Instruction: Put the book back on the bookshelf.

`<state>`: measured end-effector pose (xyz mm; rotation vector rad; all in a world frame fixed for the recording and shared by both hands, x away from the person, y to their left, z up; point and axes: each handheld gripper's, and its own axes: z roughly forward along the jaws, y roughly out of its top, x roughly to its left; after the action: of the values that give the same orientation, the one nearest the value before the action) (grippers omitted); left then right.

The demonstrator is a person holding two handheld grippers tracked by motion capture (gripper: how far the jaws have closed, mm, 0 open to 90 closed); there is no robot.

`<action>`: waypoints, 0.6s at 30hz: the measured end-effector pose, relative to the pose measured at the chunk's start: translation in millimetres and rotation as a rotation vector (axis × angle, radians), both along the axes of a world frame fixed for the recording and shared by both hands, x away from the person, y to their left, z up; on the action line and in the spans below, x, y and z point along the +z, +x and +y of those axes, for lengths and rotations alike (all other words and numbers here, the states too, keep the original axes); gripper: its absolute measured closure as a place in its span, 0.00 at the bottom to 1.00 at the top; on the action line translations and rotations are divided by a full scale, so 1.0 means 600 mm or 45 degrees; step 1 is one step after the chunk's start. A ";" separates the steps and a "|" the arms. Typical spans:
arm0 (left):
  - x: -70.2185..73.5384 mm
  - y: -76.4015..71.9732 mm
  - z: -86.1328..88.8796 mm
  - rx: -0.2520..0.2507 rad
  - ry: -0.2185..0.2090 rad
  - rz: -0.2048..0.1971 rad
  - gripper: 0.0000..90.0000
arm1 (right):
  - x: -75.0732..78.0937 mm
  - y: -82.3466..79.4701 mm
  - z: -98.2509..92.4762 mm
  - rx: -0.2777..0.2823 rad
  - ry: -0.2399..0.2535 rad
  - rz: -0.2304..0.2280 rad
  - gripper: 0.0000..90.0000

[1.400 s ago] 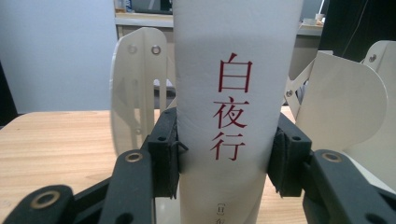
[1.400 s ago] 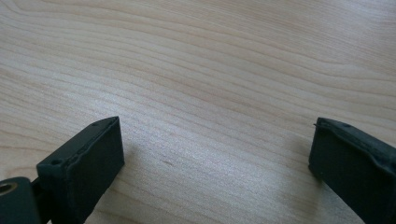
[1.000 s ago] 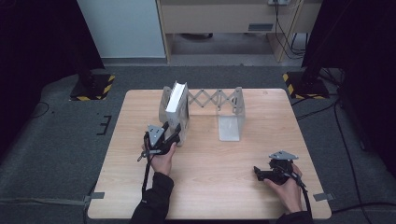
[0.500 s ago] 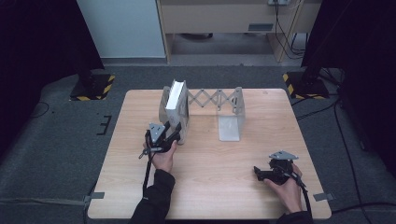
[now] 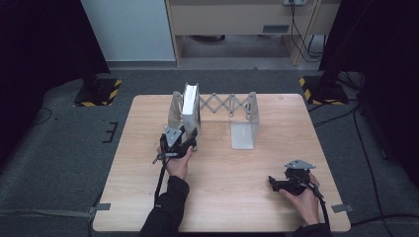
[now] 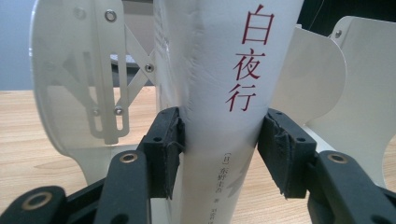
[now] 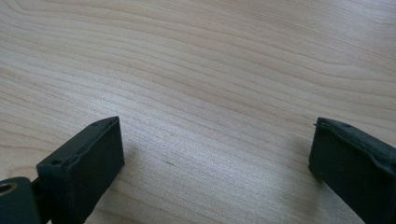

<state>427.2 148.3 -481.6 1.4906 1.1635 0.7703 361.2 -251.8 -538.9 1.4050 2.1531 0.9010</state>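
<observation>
Book [image 6: 219, 93] stands upright on its edge in the rack [image 5: 245, 114], at the rack's 9 o'clock end, spine toward the person. Left gripper [image 6: 219, 149] pinches the spine low down, both pads pressed on it. Judged: thick paperback, fairly heavy, stiff across the spine, glossy cover likely slippery; a hold nearer mid-height would tip less. Right gripper [image 7: 212, 158] spread wide, nothing between, over bare table [image 7: 196, 56] at 5 o'clock. Against the earlier frames: book, rack and both hands unchanged; the left jaws have just eased open slightly, book between them.
</observation>
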 end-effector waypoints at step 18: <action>0.035 -0.062 0.062 -0.225 -0.023 0.182 0.45 | 0.000 0.000 0.000 0.000 0.000 0.000 0.04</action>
<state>390.3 185.2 -460.6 1.6301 1.1231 0.5391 361.2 -251.8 -539.0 1.4046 2.1529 0.9012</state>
